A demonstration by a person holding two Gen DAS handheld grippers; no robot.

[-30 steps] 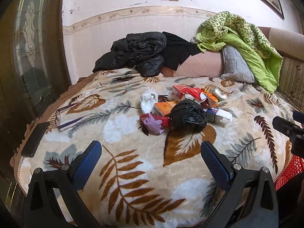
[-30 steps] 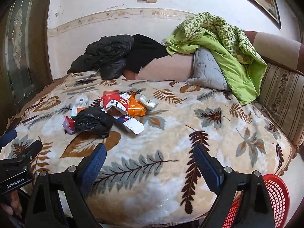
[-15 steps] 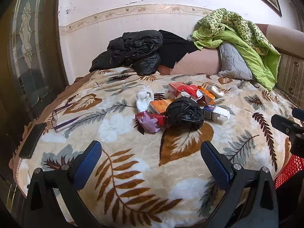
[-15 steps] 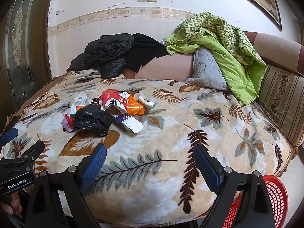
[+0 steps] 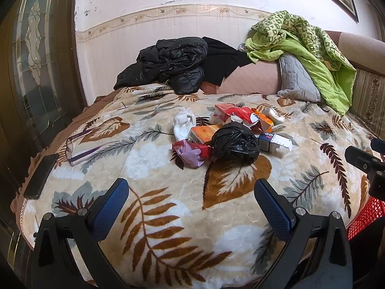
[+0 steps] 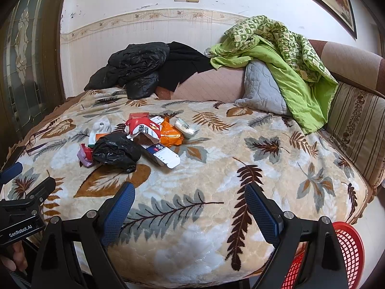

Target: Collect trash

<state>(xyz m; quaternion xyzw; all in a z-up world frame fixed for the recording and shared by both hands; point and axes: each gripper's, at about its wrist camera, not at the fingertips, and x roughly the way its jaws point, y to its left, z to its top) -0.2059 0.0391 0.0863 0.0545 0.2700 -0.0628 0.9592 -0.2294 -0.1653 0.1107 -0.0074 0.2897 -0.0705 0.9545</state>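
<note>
Left wrist view first, going from left to right. A black phone [image 5: 41, 176] lies at the left edge of the leaf blanket [image 5: 168, 216], and a pair of glasses [image 5: 79, 148] lies near it. The left gripper [image 5: 191, 193] hangs low over the blanket with its two blue fingers [image 5: 109, 207] spread wide apart, and it holds nothing. The trash pile sits in the middle of the bed, past the fingertips and not touching them. In the pile are a white sock [image 5: 182, 124], a pink wrapper [image 5: 190, 153], an orange box [image 5: 204, 133], a black plastic bag [image 5: 234, 143], a red packet [image 5: 232, 113] and a blue and white box [image 5: 273, 142] (they lie bunched up, touching each other). A black jacket [image 5: 168, 62] and a green quilt [image 5: 303, 45] are heaped at the back.

Right wrist view next. The black plastic bag [image 6: 116, 151] and the rest of the pile lie to the left, ahead of the right gripper [image 6: 190, 195]. Its blue fingers [image 6: 261, 213] are also spread wide, and nothing is between them. A red basket [image 6: 346, 252] sits low at the right, beside the bed.
</note>
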